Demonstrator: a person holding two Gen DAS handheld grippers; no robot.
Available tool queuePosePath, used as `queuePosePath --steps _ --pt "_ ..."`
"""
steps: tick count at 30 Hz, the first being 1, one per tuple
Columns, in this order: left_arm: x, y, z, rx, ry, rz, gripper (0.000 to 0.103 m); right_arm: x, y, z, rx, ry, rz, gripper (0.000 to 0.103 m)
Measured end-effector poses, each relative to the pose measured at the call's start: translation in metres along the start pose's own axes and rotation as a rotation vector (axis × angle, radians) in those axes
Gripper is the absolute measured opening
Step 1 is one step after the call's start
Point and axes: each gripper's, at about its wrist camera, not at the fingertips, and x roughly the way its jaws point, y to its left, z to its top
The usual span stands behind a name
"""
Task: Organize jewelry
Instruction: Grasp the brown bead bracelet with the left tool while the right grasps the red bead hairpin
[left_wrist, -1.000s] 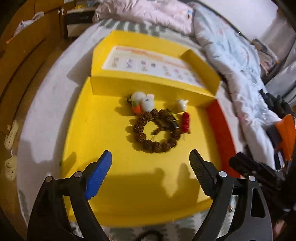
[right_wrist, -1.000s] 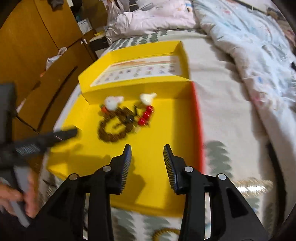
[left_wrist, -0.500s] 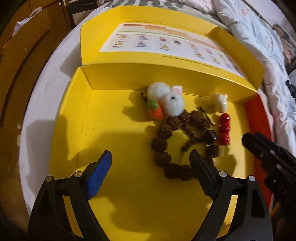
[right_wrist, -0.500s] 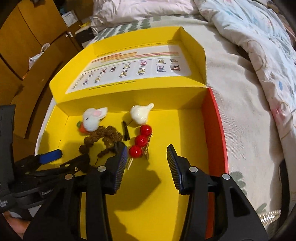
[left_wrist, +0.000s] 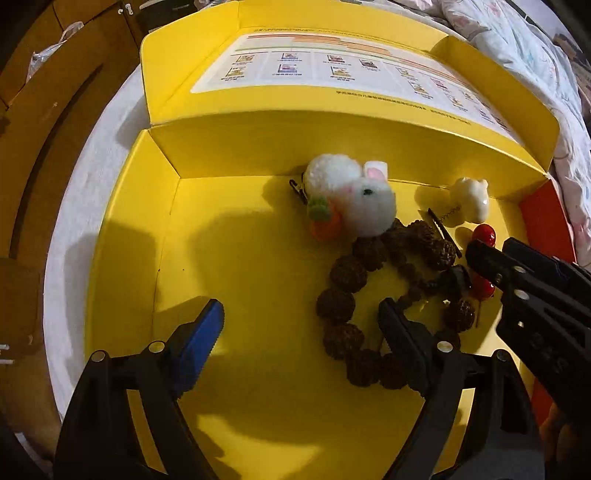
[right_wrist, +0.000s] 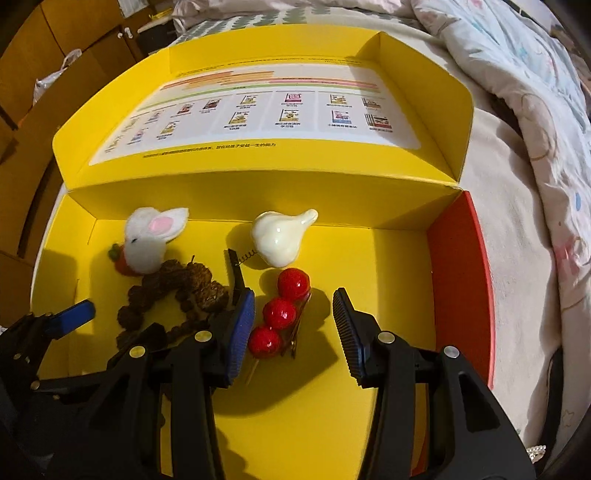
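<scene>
**Operator:** Looking into the yellow box now, I take it as my landmark. Against its back wall sits a white felt rabbit clip with an orange carrot. Beside that, toward the box's red side wall, lies a glossy cream bird clip. In front of both, nearer me, a brown bead bracelet lies in a loop on the box floor. Next to it is a red berry hairpin with three round beads in a row.

**Colleague:** And your tools?

**Operator:** My left tool hangs over the box floor with its jaws spread wide. It has hold of nothing; one finger stands over the bracelet's loop, the other over bare yellow card. My right tool is half open with the berry hairpin between its jaws. The blue pad sits just beside the beads, though I can't tell whether it touches them. The far pad stands clear of them, so nothing is gripped.

**Colleague:** What about the lid?

**Operator:** The box lid is folded back behind the back wall, with a printed sheet of small pictures inside it.

**Colleague:** What is the box resting on?

**Operator:** A bed with a pale cover; a rumpled patterned quilt lies past the red wall. On the opposite side of the box I see wooden cupboards.
</scene>
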Motion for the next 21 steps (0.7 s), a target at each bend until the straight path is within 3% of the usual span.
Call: queuePosePath --steps 4,6,9,15,19,21 --pt "0.000 0.000 -0.001 0.010 -0.006 -0.001 0.082 0.006 0.002 0.000 -0.011 0.006 -0.025 0.042" --pt "-0.003 -0.004 -0.003 0.024 -0.011 -0.006 0.076 0.006 0.004 0.000 -0.031 0.008 -0.038 0.030" --pt "-0.007 -0.011 -0.003 0.022 -0.012 -0.009 0.061 0.005 0.010 -0.002 -0.067 0.012 -0.052 0.024" --pt "-0.014 -0.007 -0.003 0.015 -0.010 -0.013 0.042 0.004 0.018 -0.003 -0.095 0.019 -0.071 0.023" --pt "-0.016 0.002 -0.001 -0.003 -0.012 -0.031 0.020 0.003 0.017 -0.005 -0.099 0.034 -0.068 0.023" --pt "-0.017 0.007 -0.002 -0.015 -0.009 -0.055 0.020 0.002 0.014 -0.006 -0.093 0.042 -0.062 0.023"
